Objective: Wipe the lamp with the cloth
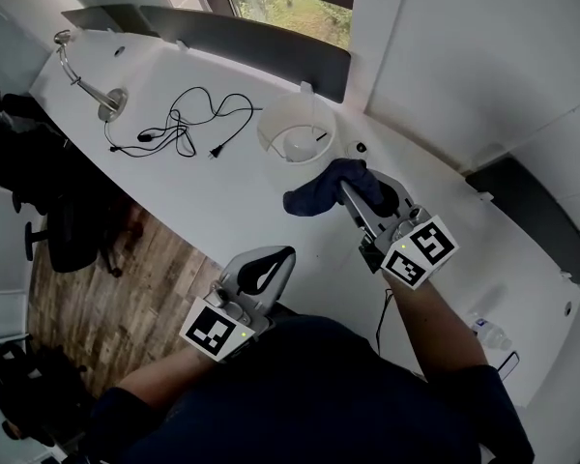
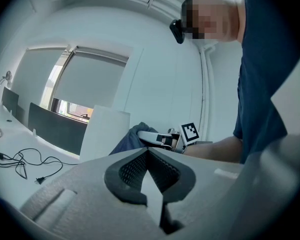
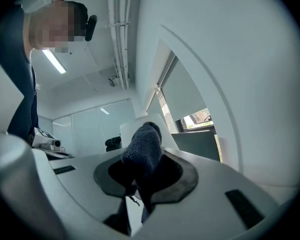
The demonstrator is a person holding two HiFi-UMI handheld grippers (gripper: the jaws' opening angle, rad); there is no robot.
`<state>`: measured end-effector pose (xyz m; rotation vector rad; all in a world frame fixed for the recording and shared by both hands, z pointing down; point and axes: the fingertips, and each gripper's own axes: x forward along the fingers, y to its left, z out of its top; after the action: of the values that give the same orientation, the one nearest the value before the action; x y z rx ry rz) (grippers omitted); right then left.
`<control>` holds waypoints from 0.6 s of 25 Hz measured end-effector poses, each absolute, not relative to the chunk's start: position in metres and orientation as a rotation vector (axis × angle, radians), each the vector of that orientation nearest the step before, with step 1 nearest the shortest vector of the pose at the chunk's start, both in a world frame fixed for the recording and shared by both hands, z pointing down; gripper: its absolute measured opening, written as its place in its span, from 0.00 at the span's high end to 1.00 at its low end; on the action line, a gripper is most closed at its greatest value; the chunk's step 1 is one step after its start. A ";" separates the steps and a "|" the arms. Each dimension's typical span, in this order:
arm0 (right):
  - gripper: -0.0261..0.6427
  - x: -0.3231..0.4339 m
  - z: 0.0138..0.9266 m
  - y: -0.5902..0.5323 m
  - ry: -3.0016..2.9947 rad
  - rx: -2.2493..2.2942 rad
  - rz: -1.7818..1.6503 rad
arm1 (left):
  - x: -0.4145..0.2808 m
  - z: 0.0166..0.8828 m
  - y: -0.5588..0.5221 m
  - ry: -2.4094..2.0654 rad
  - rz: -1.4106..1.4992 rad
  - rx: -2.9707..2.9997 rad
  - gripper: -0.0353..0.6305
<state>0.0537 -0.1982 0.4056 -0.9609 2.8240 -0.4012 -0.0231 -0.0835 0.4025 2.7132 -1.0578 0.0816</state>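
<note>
The lamp's white shade [image 1: 297,129] stands on the white table [image 1: 222,201], seen from above. A dark blue cloth [image 1: 321,189] hangs just in front of the shade, low on its right side, with my right gripper [image 1: 347,190] shut on it. In the right gripper view the cloth [image 3: 143,149] bulges out between the jaws, with the shade [image 3: 132,126] just behind it. My left gripper [image 1: 288,253] is held near the table's front edge, shut with nothing in it. In the left gripper view its jaws meet, and the shade [image 2: 102,131] and the cloth [image 2: 135,135] lie ahead.
A black cable [image 1: 188,124] lies coiled on the table left of the shade. A silver gooseneck desk lamp [image 1: 89,87] stands at the far left corner. A dark screen [image 1: 242,37] runs along the back edge. Chairs [image 1: 63,230] stand on the wooden floor to the left.
</note>
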 end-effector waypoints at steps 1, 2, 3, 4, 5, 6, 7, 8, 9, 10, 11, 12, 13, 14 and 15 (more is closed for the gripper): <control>0.83 0.056 0.414 -0.199 2.827 -0.971 -0.420 | -0.022 0.403 -0.084 -1.058 0.088 2.712 0.94; 0.83 0.058 0.423 -0.200 2.830 -0.981 -0.442 | -0.021 0.404 -0.085 -1.059 0.094 2.712 0.94; 0.83 0.060 0.431 -0.202 2.833 -0.991 -0.461 | -0.020 0.405 -0.086 -1.059 0.101 2.711 0.94; 0.83 0.062 0.439 -0.203 2.838 -1.002 -0.476 | -0.018 0.406 -0.086 -1.058 0.107 2.711 0.94; 0.83 0.064 0.447 -0.204 2.844 -1.015 -0.489 | -0.017 0.407 -0.087 -1.057 0.114 2.711 0.94; 0.83 0.066 0.454 -0.205 2.849 -1.028 -0.502 | -0.016 0.408 -0.087 -1.056 0.119 2.711 0.94; 0.83 0.069 0.461 -0.206 2.854 -1.041 -0.515 | -0.014 0.408 -0.088 -1.054 0.124 2.712 0.94; 0.83 0.072 0.467 -0.207 2.858 -1.053 -0.529 | -0.013 0.409 -0.088 -1.053 0.129 2.712 0.94; 0.83 0.074 0.473 -0.208 2.864 -1.064 -0.542 | -0.012 0.409 -0.088 -1.052 0.134 2.711 0.94; 0.83 0.076 0.479 -0.210 2.869 -1.074 -0.554 | -0.011 0.410 -0.088 -1.051 0.137 2.710 0.94; 0.83 0.078 0.485 -0.211 2.874 -1.081 -0.564 | -0.010 0.411 -0.089 -1.050 0.140 2.709 0.94; 0.83 0.079 0.489 -0.212 2.879 -1.086 -0.572 | -0.009 0.411 -0.089 -1.050 0.142 2.709 0.94; 0.83 0.080 0.492 -0.214 2.884 -1.087 -0.576 | -0.008 0.412 -0.089 -1.048 0.144 2.709 0.94; 0.83 0.080 0.494 -0.215 2.888 -1.086 -0.577 | -0.007 0.413 -0.089 -1.047 0.145 2.709 0.94; 0.83 0.080 0.494 -0.216 2.893 -1.084 -0.576 | -0.007 0.413 -0.090 -1.046 0.146 2.709 0.94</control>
<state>0.0800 -0.2163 0.4938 -1.0841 2.8926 -0.5755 -0.0069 -0.0898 0.4126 2.7093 -1.0456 0.1459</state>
